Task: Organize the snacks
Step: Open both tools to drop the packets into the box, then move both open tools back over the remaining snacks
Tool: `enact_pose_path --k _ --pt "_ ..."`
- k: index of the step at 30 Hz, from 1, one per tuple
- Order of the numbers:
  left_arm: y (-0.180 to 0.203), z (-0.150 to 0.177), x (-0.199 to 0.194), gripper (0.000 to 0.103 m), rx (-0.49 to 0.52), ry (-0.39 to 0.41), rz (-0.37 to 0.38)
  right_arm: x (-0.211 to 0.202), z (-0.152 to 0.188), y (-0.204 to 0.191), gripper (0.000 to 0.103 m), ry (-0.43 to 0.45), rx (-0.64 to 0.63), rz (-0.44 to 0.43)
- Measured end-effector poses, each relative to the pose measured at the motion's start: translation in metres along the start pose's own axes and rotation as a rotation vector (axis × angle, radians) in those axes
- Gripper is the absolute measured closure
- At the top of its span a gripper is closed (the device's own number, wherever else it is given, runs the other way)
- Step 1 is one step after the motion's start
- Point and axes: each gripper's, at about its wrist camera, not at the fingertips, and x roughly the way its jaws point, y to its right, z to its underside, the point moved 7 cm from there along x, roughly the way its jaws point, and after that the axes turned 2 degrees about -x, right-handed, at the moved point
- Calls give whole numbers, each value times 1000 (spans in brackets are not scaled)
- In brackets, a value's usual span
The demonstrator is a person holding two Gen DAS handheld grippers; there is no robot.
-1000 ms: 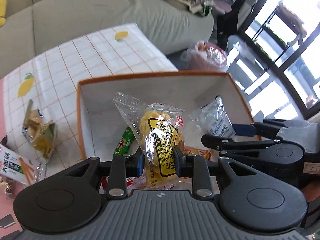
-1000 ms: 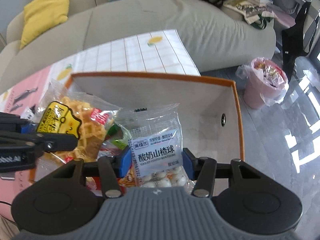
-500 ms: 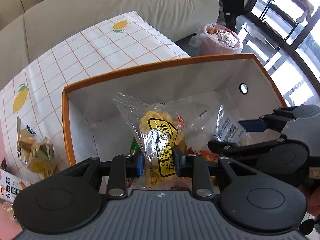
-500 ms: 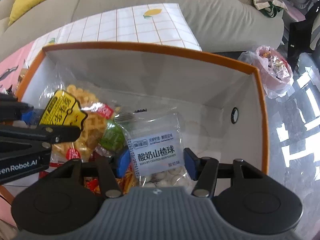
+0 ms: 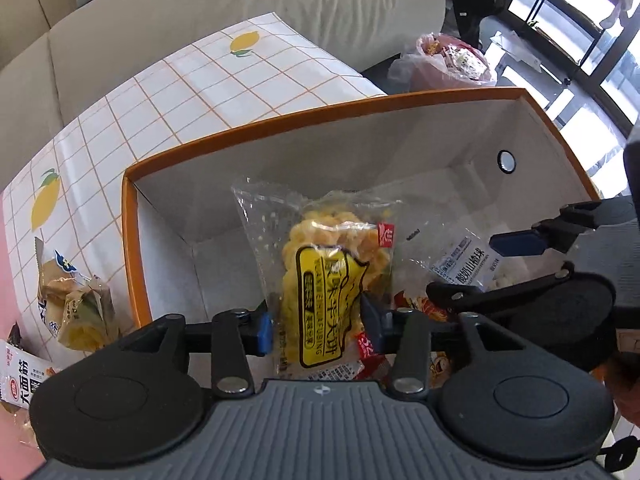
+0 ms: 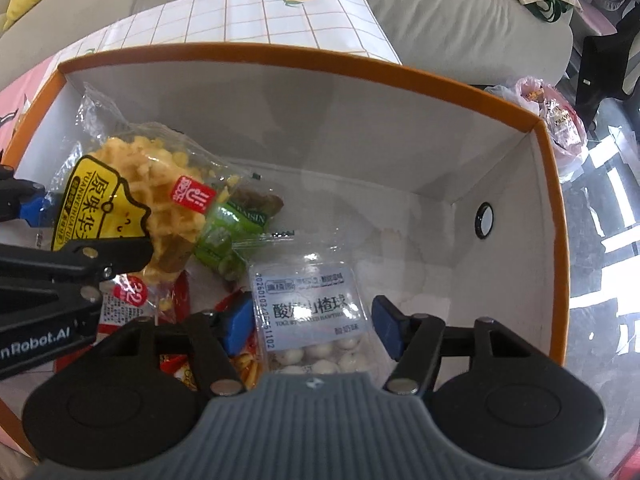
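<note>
Releasing: both packets go into the orange-rimmed box, jaws on both sides are opening.
Table left of box: two loose snacks remain, a pale wrapped one and a white packet at the frame edge; nearer the left hand.
Left gripper: about half open, pointing steeply down into the box. Blue pads look just clear of the waffle packet, which stands between them, long axis running away from the tongs.
Box floor: green raisin packet and red wrappers lie under the waffle packet.
Right gripper: about half open, visible gap at each pad. Hawthorn-ball packet sits between them, not pinched, low in the box.
Next, my read: lift both straight up, clear of the rim.
</note>
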Motion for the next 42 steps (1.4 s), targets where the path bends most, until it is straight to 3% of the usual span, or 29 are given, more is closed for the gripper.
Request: enact_pose_path --k 7,14,21,32,42 --pt "-2 -4 -18 30 -2 48 -8 -11 1 -3 31 12 -51 56" --pt "-1 2 -46 29 5 72 -26 -35 5 -4 20 44 -55 102" --pt "-1 13 -86 29 10 132 -35 -76 17 -13 15 133 -15 117" --pt "-23 49 -150 29 -49 266 -56 -135 36 -39 13 357 92 79" --pt "-77 98 -185 29 -198 349 -108 -159 56 -118 13 522 21 -58"
